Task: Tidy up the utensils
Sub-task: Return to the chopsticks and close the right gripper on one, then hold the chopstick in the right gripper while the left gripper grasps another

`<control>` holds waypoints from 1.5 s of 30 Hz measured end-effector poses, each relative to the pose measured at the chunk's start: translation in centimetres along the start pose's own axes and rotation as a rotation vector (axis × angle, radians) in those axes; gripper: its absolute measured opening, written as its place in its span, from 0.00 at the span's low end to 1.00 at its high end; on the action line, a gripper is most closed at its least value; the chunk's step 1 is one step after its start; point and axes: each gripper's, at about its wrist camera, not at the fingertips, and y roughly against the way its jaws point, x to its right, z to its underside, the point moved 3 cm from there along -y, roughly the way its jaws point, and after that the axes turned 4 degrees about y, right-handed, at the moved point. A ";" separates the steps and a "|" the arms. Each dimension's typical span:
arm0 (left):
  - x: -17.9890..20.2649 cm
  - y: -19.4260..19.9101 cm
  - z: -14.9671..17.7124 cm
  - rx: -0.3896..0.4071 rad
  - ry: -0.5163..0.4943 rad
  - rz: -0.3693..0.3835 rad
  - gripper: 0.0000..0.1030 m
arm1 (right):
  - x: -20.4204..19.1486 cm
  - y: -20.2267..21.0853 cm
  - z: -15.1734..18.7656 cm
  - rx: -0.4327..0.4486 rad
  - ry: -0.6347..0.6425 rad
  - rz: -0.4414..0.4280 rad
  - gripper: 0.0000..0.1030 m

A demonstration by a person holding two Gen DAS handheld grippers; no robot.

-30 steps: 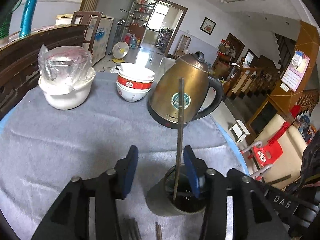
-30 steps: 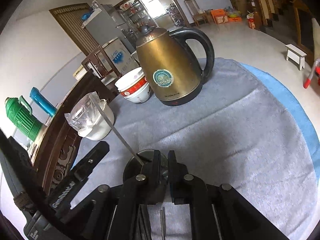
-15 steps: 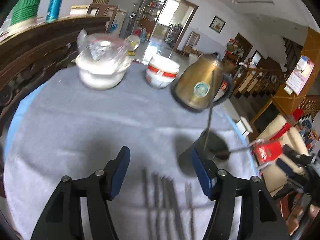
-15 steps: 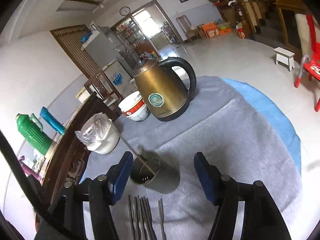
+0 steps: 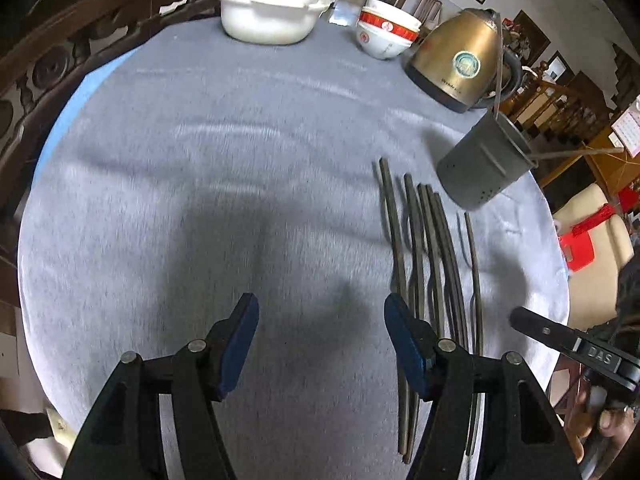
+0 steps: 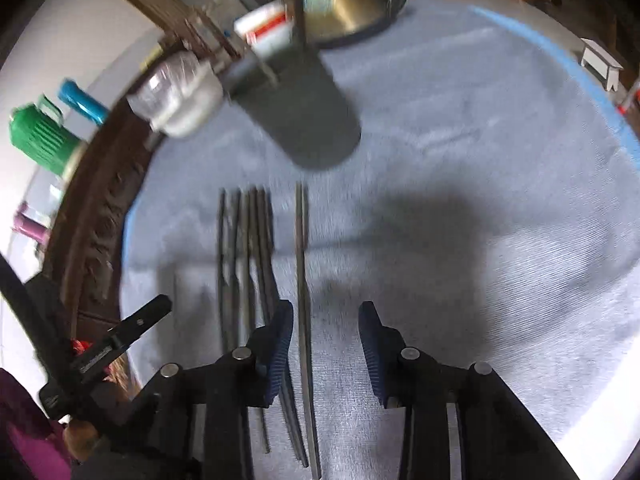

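Chopsticks (image 5: 430, 264) lie in a loose row on the grey cloth (image 5: 200, 200) at the near right of the table, with one single stick (image 6: 303, 320) a little apart on the row's right. The right gripper (image 6: 326, 344) hangs low over that single stick, which runs up between its blue pads without either pad pressing on it; the jaws have just been closing and stand at a middling gap. The left gripper (image 5: 320, 344) is wide and empty over bare cloth, its right pad just beside the row. Judged from this, the step in hand is picking the next stick; the next move calls for closing squarely on it, then lifting it to the grey holder (image 5: 486, 162) farther off, where sticks already stand. Beyond it sits the brass kettle (image 5: 456, 60); its round badge and lettering are too small to read. "DAS" shows on the other gripper's body.
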 end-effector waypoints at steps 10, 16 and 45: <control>0.7 -0.8 1.1 -0.056 -0.041 -0.035 0.64 | -2.7 -3.5 -0.4 -0.089 0.092 0.105 0.29; 0.9 -1.1 1.5 -0.087 -0.043 -0.038 0.64 | -3.6 -4.4 -0.7 -0.115 0.136 0.164 0.13; 7.7 -7.0 -4.3 -0.344 0.007 -0.115 0.23 | 0.0 -2.4 -0.4 -0.127 0.134 0.067 0.08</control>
